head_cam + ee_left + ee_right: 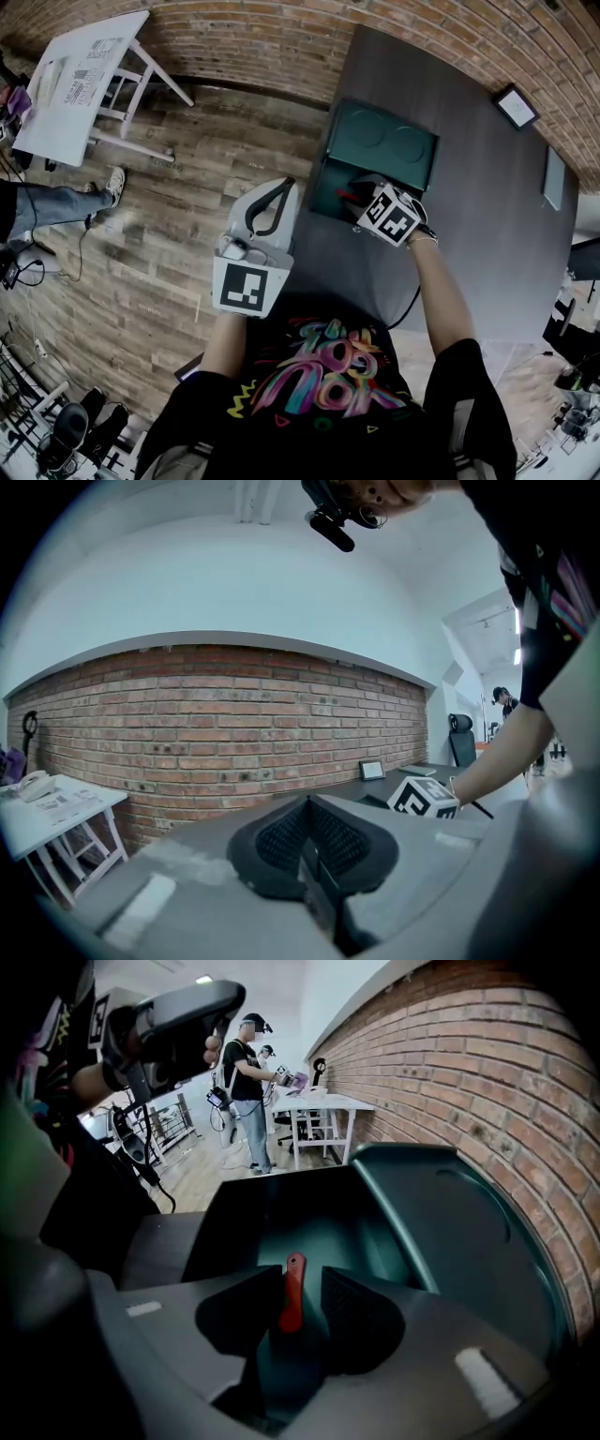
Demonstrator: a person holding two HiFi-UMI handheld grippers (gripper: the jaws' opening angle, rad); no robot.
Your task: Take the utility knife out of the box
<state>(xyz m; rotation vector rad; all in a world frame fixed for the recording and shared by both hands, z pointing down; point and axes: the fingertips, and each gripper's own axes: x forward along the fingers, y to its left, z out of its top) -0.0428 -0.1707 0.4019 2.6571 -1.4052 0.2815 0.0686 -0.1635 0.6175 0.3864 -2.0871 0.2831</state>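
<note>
**R gripper [302,1277] astride utility knife [292,1293] in box [441,1222]; L gripper [307,806] shut, empty**

R gripper: the black ribbed pads [356,1321] stand apart w/ the red utility knife upright in the gap between them. The knife sits close against the pad on the view's left, w/ a slim gap on the other side, so it is not clamped. Its tip w/ a small hole points away from the camera. The knife lies inside the dark green box, on the box's floor. The box lid is swung open toward the brick wall [487,1063] and shows round recesses.

In the head view the R gripper reaches down into the box from the near side. A bit of red shows just past its marker cube.

L gripper: the pads [342,841] are pressed together w/ nothing between them. It is held up in the air, off the table's left edge and over the wood floor [178,197], well apart from the box.

The box sits on a dark grey table [487,234] near the table's left edge. A small framed display [517,106] stands at the far side. A white table [80,80] w/ papers is at far left. Other persons [246,1082] stand in the background beside it.
</note>
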